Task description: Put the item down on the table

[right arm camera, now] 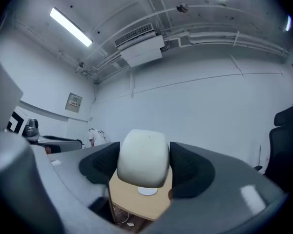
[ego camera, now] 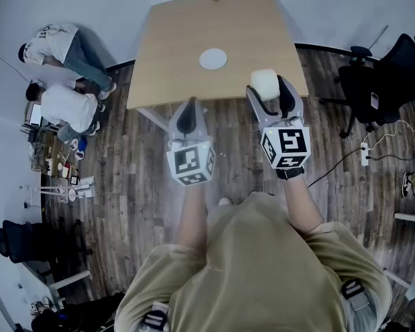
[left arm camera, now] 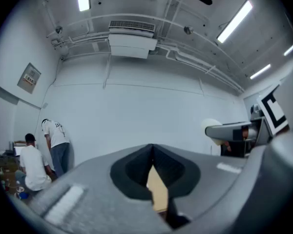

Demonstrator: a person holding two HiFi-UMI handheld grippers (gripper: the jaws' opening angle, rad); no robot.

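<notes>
A pale rounded block, the item [ego camera: 265, 83] [right arm camera: 142, 157], sits clamped between the dark pads of my right gripper [ego camera: 266, 92] [right arm camera: 144, 165], held up over the near right edge of the wooden table [ego camera: 173, 47] [right arm camera: 136, 204]. A white round disc [ego camera: 213, 59] [right arm camera: 147, 191] lies flat near the table's middle. My left gripper [ego camera: 187, 120] [left arm camera: 152, 172] is shut with nothing in it, its pads meeting, just short of the table's near edge. From the left gripper view the right gripper [left arm camera: 234, 130] shows with the item [left arm camera: 212, 126] at its tip.
Two people [ego camera: 62, 81] bend over by the wall at the left, near cluttered gear on the floor [ego camera: 62, 171]. Black office chairs [ego camera: 373, 81] stand to the right of the table, with a power strip and cable [ego camera: 365, 154] on the wood floor.
</notes>
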